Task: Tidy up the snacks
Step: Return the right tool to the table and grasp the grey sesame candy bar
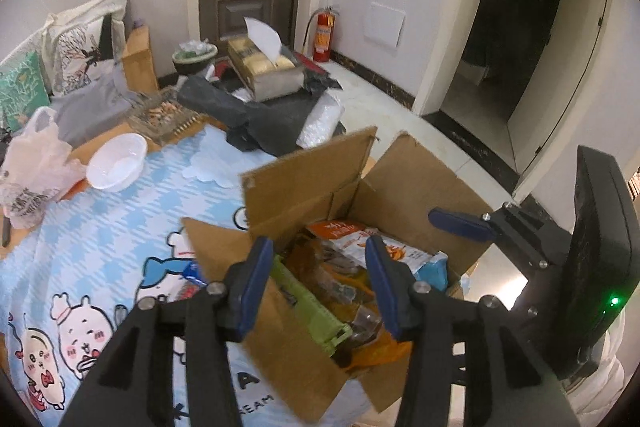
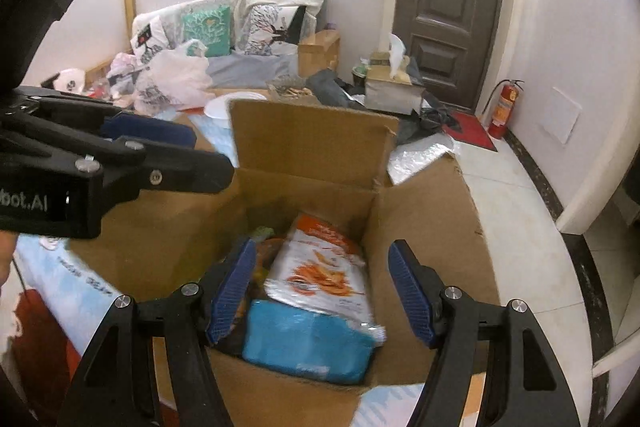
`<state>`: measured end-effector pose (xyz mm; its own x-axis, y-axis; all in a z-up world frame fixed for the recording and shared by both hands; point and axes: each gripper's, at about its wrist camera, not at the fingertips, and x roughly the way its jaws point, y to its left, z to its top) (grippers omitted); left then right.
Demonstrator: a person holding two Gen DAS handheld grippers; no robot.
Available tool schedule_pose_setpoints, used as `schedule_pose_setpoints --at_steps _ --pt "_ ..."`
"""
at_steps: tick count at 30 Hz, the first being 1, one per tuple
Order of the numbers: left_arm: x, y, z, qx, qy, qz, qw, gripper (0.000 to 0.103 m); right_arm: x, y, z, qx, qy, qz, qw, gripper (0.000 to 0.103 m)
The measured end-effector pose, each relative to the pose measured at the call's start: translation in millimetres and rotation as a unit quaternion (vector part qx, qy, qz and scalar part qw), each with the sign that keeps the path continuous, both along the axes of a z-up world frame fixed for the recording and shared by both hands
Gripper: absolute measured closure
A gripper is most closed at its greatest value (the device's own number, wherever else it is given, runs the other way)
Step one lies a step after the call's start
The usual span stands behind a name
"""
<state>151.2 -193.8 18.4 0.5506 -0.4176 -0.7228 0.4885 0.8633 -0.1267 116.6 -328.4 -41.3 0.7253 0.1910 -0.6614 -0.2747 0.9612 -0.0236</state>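
An open cardboard box (image 1: 404, 183) (image 2: 312, 147) stands on a blue cartoon-print cloth (image 1: 100, 239) and holds several snack packs. Among them are a white-and-orange bag (image 1: 352, 233) (image 2: 320, 259), a blue pack (image 2: 304, 339) and a green pack (image 1: 312, 303). My left gripper (image 1: 318, 263) hangs over the box's near left side, jaws apart, with nothing pressed between the pads. My right gripper (image 2: 324, 287) hovers over the box above the white-and-orange bag, open and empty. Each gripper also shows in the other's view: the right gripper (image 1: 460, 223), the left gripper (image 2: 160, 147).
A small blue-and-white packet (image 1: 192, 277) lies on the cloth left of the box. Further back are a white bowl (image 1: 116, 163), a white plastic bag (image 1: 36, 167), dark grey bags (image 1: 240, 107) and a tissue box (image 1: 272, 67). A fire extinguisher (image 1: 323, 35) stands by the door.
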Motion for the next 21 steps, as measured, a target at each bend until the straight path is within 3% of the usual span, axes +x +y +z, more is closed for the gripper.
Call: schedule_pose_setpoints --at_steps 11,16,21 --pt "-52 121 38 -0.006 -0.091 0.078 0.9928 0.052 -42 77 48 0.04 -0.055 0.092 0.993 0.038" --pt "-67 190 23 -0.007 -0.097 0.122 0.9877 0.052 -53 137 47 0.03 -0.052 0.145 0.988 0.038" --pt "-71 239 -13 -0.01 -0.086 0.142 0.9861 0.052 -54 203 19 0.008 -0.014 0.19 0.982 0.04"
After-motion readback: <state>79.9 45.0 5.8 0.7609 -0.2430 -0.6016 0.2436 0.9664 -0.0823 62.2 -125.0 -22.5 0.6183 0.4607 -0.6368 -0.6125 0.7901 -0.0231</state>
